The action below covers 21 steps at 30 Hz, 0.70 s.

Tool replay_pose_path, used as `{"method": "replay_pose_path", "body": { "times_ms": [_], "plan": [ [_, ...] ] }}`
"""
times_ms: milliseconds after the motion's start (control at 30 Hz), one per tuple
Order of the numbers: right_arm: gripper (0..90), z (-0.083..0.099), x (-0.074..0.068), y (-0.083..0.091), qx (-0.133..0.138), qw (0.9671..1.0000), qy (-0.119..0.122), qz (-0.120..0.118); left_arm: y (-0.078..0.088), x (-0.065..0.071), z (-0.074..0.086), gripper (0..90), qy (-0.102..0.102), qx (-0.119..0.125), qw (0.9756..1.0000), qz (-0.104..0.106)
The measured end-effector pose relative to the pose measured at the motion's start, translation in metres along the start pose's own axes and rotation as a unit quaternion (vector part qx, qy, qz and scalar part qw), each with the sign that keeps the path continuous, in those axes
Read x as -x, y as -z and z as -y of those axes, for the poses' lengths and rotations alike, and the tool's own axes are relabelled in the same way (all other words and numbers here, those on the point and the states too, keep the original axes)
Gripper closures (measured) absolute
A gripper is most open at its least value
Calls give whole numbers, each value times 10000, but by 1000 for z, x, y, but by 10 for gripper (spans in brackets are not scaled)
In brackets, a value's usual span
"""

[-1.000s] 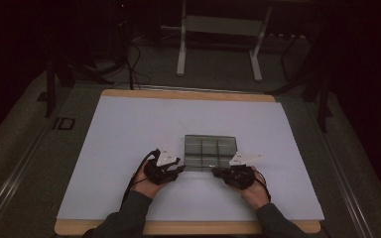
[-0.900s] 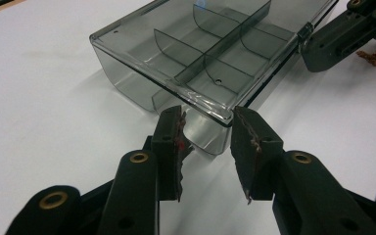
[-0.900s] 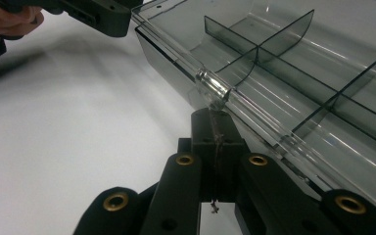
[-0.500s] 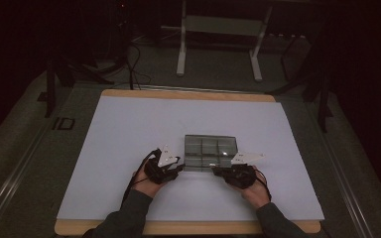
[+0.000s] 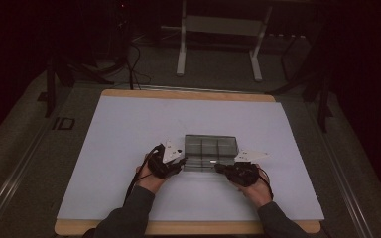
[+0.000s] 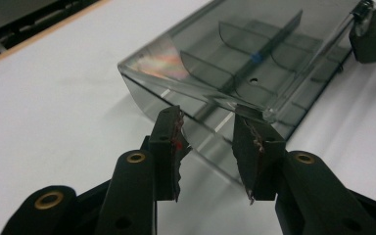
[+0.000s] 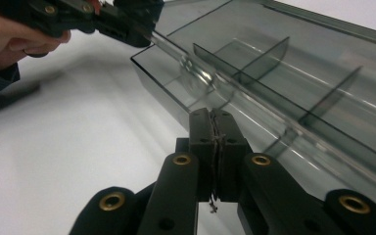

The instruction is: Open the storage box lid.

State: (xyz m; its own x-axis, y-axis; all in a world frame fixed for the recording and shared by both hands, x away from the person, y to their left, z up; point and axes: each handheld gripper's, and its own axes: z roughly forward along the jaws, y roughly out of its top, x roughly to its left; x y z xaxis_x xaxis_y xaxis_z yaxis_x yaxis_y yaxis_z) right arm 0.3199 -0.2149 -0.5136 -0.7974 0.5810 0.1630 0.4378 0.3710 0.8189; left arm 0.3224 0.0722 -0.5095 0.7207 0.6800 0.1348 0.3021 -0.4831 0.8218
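Because the smoked clear plastic box (image 5: 211, 151) is thin-walled and glossy, it will probably feel light, stiff and slippery, and a hard pinch could crack a wall or make it skid on the smooth white sheet (image 5: 129, 129). It sits on that sheet a little toward the person's side of the table's middle, its inner dividers forming small compartments, with a small blue speck (image 6: 257, 57) on one divider and its clear lid (image 7: 235, 93) partly raised along the near edge.

Just beside the box's left near corner, the left gripper (image 6: 208, 129) has its jaws apart on either side of the lid's thin edge; they have just been opening, and the pads do not seem to press on the plastic.

At the box's right near corner, the right gripper (image 7: 215, 128) has its pads pressed together, with nothing visible between them.

The safest hold looks like the lid's rim near a corner, pinched lightly, with the other tool steadying the box wall.
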Motion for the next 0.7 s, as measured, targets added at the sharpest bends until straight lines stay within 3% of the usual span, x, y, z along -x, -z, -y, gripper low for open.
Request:
{"method": "replay_pose_path", "body": {
  "times_ms": [367,700],
  "plan": [
    [832,0,13,18,108,9994,-99,309,-7,-6,-12,624,-130,55,9999,-86],
    [754,3,32,39,135,9951,-243,952,-7,-12,-24,624,-177,181,9995,-175]
  ]
}}
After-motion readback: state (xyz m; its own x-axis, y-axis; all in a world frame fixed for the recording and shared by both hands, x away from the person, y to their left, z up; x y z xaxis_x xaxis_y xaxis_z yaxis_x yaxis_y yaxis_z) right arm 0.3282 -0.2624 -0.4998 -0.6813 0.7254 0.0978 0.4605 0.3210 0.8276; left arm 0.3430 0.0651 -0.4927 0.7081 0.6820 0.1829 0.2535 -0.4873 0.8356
